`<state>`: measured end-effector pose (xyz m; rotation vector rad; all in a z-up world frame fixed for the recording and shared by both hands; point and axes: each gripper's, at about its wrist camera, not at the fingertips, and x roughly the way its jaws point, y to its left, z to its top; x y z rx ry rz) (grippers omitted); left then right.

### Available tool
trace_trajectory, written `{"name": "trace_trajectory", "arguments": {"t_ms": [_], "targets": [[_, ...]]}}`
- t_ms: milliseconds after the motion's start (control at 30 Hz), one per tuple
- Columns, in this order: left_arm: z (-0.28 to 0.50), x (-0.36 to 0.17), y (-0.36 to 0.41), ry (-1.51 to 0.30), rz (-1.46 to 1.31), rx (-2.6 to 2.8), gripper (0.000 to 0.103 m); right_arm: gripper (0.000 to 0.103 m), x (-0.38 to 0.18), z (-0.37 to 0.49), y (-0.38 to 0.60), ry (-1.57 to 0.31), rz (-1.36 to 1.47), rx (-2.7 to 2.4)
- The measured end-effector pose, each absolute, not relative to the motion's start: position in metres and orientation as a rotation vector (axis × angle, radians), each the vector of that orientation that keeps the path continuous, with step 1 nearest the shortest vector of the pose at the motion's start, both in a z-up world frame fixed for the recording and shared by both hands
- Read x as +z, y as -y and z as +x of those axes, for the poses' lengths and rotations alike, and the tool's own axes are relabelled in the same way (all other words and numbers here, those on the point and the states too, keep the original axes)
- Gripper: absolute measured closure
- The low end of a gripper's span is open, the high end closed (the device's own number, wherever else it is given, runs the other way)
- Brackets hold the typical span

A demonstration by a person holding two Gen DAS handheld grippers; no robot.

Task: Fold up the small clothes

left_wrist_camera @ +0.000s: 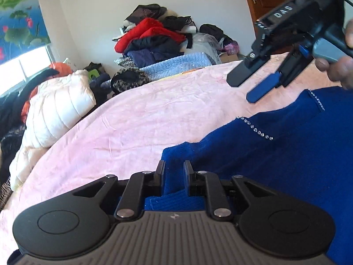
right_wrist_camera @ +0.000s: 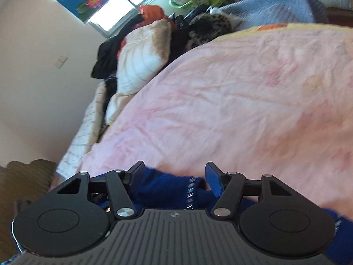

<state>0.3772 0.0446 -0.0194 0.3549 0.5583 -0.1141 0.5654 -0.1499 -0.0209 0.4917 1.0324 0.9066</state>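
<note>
A royal-blue knit garment (left_wrist_camera: 275,154) with rhinestone trim lies on the pink bedspread (left_wrist_camera: 143,114). My left gripper (left_wrist_camera: 174,165) is shut on a fold of the blue garment at its left edge. My right gripper (left_wrist_camera: 245,88) shows in the left wrist view, held in a hand above the bed, fingers apart and empty. In the right wrist view, the right gripper (right_wrist_camera: 174,172) is open, and the blue garment (right_wrist_camera: 167,187) with its sparkly trim lies below and between the fingers, not clamped.
A white puffer jacket (left_wrist_camera: 55,108) lies at the bed's left edge. A pile of red, navy and black clothes (left_wrist_camera: 154,39) sits by the far wall, with a light-blue blanket (left_wrist_camera: 176,63) before it. A window (right_wrist_camera: 123,6) is behind.
</note>
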Motion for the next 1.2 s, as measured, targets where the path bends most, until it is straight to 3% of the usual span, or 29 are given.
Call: {"name": "trace_trajectory", "arguments": {"t_ms": [67, 267, 600, 1100, 1167, 1200], "targets": [[0.384, -0.019, -0.048, -0.578, 0.333, -0.034, 0.087, 0.035, -0.028, 0.56, 0.129, -1.081, 0.436, 0.897], [0.419, -0.012, -0.075, -0.728, 0.046, -0.194, 0.087, 0.033, -0.022, 0.572, 0.142, -1.02, 0.399, 0.732], [0.466, -0.028, -0.059, -0.781, 0.091, -0.233, 0.084, 0.029, -0.049, 0.586, 0.15, -1.29, 0.371, 0.916], [0.465, -0.021, -0.066, -0.791, 0.094, -0.452, 0.084, 0.028, -0.045, 0.604, 0.16, -1.28, 0.44, 0.989], [0.467, -0.025, -0.068, -0.825, 0.1, -0.464, 0.08, 0.028, -0.044, 0.604, 0.168, -1.287, 0.42, 0.968], [0.468, -0.026, -0.069, -0.833, 0.107, -0.455, 0.069, 0.028, -0.048, 0.604, 0.169, -1.304, 0.417, 0.963]]}}
